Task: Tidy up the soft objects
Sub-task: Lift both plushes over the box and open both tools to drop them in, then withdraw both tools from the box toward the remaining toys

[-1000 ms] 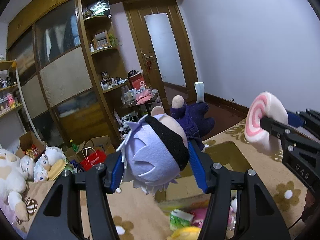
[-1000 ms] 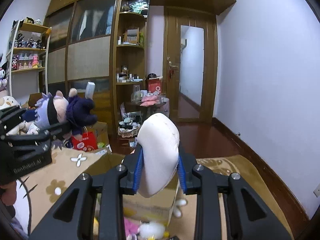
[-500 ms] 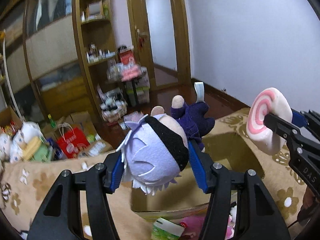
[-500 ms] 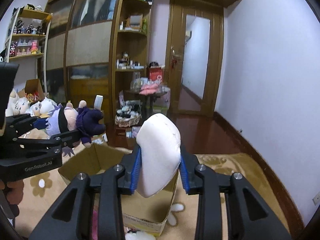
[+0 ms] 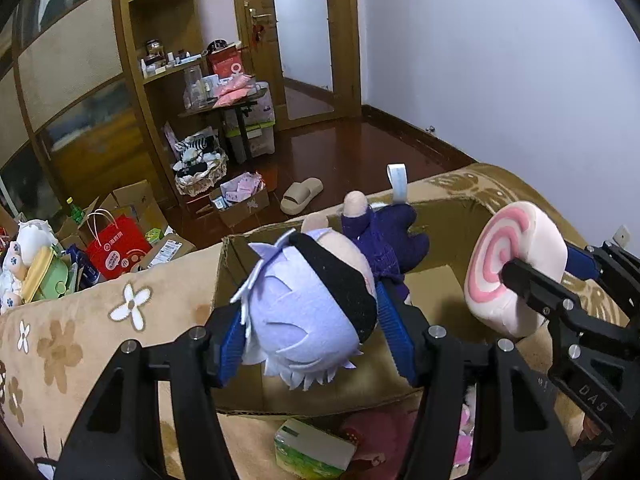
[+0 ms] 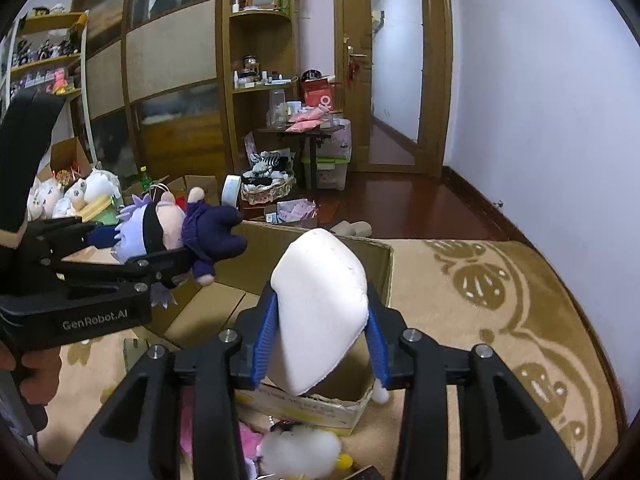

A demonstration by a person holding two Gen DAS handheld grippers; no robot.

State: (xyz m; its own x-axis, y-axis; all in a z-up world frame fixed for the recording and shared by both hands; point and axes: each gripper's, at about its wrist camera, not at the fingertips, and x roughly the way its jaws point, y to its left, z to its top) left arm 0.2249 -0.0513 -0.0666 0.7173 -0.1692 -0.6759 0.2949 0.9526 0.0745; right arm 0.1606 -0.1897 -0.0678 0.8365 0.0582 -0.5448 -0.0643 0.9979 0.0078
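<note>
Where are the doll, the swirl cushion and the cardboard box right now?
doll (image 5: 308,312): left wrist view, on its lavender hair, between the left gripper's pads.
swirl cushion (image 5: 496,264): left wrist view, on its pink spiral face.
cardboard box (image 5: 452,216): left wrist view, on its far inner wall.

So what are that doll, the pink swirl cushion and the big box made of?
The doll looks like soft plush fabric with flat felt-like hair spikes; the left claw dents its head. The swirl cushion, in the right claw, seems to be matte stuffed cloth, bulging where squeezed. The box looks like plain brown cardboard with creased flaps.
</note>
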